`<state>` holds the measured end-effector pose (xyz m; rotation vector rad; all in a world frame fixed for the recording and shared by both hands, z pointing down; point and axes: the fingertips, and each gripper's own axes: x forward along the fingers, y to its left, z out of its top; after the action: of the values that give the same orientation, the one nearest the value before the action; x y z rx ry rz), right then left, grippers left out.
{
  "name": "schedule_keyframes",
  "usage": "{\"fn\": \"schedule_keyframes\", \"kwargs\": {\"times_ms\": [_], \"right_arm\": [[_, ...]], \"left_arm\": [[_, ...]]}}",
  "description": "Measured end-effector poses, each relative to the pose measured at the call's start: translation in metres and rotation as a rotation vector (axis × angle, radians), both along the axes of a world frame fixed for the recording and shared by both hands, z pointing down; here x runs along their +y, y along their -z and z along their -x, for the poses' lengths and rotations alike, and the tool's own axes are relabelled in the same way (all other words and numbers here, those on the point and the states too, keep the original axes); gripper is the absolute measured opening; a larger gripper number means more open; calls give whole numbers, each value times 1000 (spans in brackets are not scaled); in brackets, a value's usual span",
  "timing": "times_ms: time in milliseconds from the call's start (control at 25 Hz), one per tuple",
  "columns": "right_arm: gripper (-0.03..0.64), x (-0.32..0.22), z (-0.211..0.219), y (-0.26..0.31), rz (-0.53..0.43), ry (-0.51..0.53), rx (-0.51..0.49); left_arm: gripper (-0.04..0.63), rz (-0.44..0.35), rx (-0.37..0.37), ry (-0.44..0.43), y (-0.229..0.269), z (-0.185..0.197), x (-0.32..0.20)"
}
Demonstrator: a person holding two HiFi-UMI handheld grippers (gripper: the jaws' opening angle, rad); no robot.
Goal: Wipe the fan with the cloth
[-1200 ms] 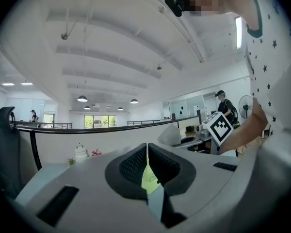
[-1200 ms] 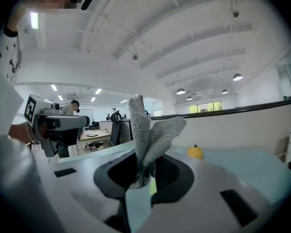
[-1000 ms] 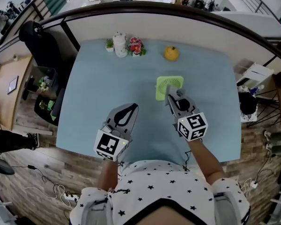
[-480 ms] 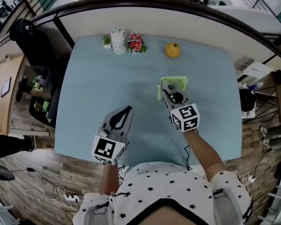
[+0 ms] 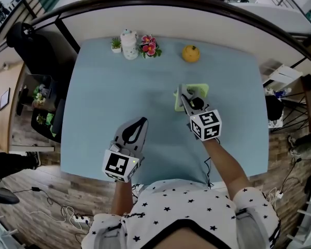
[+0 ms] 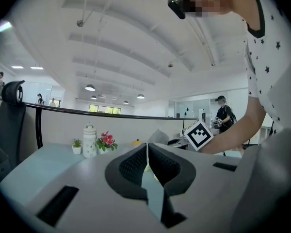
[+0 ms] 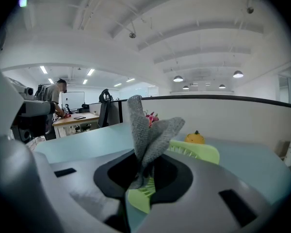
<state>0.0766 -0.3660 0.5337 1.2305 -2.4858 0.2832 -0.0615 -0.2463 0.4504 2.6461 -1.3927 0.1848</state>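
We note the right gripper (image 5: 183, 92) clamped on a crumpled grey knitted cloth (image 7: 148, 130), tips over the flat light-green plastic fan (image 5: 201, 90). The fan lies on the pale blue table (image 5: 109, 87), 1 o'clock from centre. At the fan's 7 o'clock, the left gripper (image 5: 138, 123): jaws pressed together, empty.

On my table (image 5: 93, 113) the fan (image 5: 198, 90) lies right of centre beneath my right gripper (image 5: 184, 94), which pinches the cloth (image 7: 148, 130), my left gripper (image 5: 140, 123) sits nearer me to its left, and a jar (image 5: 129, 45), flowers (image 5: 150, 47) and fruit (image 5: 191, 53) line the far edge.
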Motion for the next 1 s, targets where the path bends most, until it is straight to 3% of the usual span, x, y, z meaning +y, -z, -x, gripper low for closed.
{"fn": "schedule_keyframes", "kwargs": {"times_ms": [680,1000], "right_arm": [[61,-15,-103,2,-7,-242,23],[61,-14,-113,-4,10,-273,17]], "left_arm": [[34,1,-3,-26,-1,-7,0],[34,2,-1,-32,-1,-10,1]]}}
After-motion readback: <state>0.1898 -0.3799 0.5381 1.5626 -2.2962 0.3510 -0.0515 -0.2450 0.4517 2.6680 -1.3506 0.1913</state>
